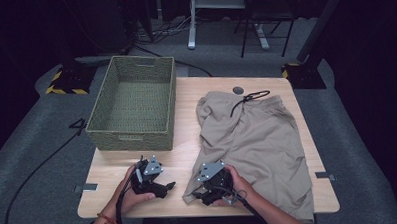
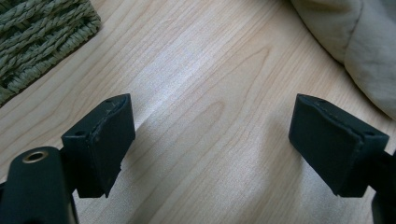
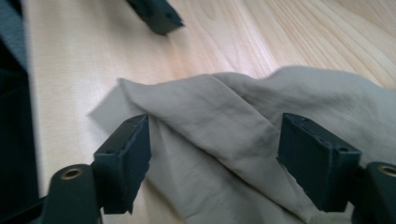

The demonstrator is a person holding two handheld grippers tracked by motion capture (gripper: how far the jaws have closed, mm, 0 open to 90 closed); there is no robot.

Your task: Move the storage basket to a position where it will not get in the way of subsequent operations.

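Note:
A pair of tan shorts with a black drawstring lies spread over the right half of the wooden table. My right gripper sits at the shorts' near left corner. In the right gripper view it is open, and a fold of the tan cloth lies between the jaws without being pinched. My left gripper rests low on bare wood just left of that corner. It is open with nothing between the jaws, and the shorts' edge shows ahead to its right.
An empty green woven basket stands on the table's left side, its corner near the left gripper. The left gripper's jaw tip shows beyond the cloth. The table's front edge runs just below both hands. A cable trails on the grey floor.

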